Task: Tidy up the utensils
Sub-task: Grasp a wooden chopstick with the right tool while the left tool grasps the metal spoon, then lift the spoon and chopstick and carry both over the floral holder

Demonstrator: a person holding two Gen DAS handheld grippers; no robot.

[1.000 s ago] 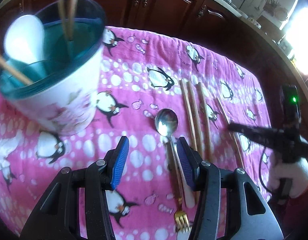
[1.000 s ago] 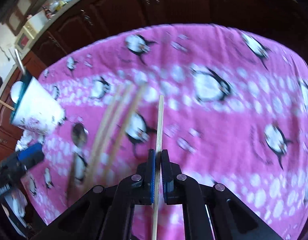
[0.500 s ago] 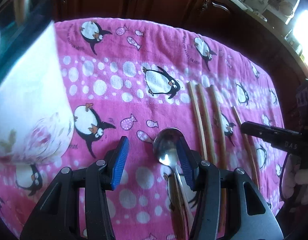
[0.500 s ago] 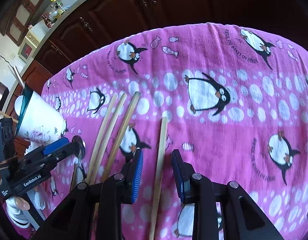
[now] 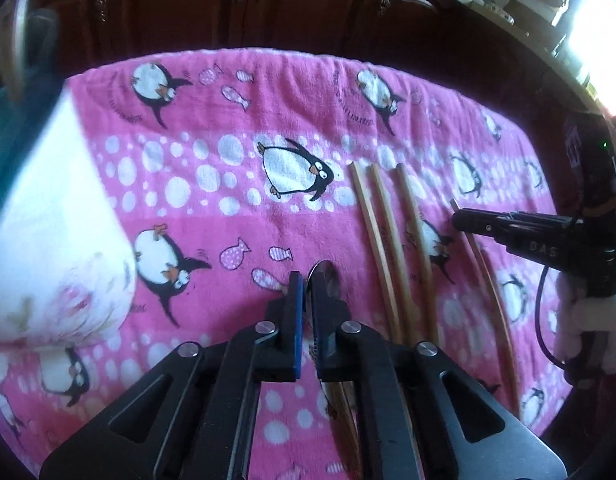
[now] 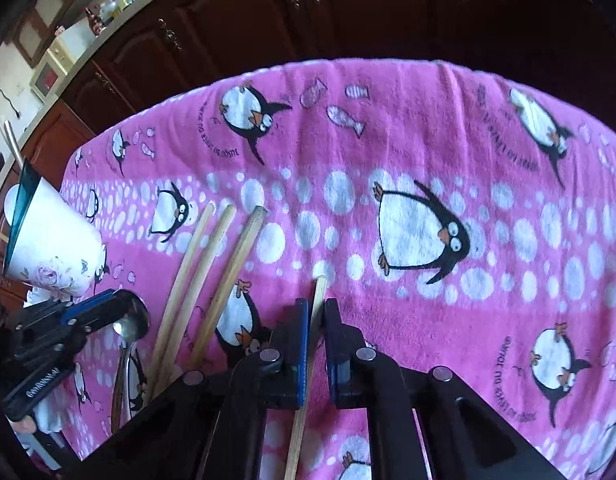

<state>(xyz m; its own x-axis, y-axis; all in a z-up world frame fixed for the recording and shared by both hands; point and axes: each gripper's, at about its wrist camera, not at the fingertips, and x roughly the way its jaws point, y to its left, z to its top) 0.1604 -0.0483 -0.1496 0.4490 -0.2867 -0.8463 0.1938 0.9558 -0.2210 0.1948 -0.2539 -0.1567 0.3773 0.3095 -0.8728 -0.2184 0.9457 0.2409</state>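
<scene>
Right wrist view: pink penguin towel covers my counter; dark cabinets behind. My right fingers, open before, now clamp a chopstick; left fingers pinch the spoon.

Left gripper jaws closed on spoon, three chopsticks just right, pink penguin cloth

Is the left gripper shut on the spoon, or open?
Shut on the spoon: the left gripper has its blue pads nearly together, with the metal spoon bowl between them, still low over the pink cloth.
</scene>
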